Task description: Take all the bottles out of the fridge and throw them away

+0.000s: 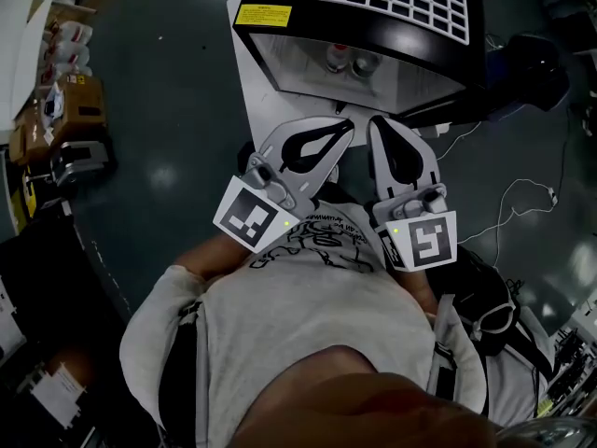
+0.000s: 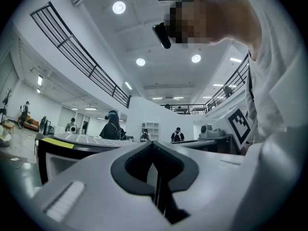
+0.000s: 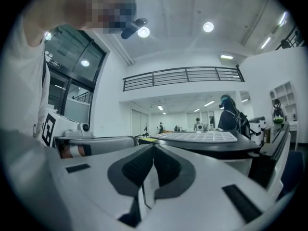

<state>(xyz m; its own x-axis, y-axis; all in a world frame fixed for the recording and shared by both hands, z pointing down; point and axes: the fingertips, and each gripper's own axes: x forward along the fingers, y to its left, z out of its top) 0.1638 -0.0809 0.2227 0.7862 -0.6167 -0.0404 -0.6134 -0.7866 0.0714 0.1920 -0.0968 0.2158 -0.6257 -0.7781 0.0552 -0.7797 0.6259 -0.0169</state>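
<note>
Inside fridge (image 1: 396, 37), two bottles (image 1: 364, 64)

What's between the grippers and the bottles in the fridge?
Nothing blocks them. In the head view, the left gripper and right gripper, both shut and empty, point at the open fridge; only bare fridge interior lies before the bottles.

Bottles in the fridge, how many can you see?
2, side by side just inside the fridge opening: the left bottle and the right bottle. More may sit hidden deeper inside.
</note>
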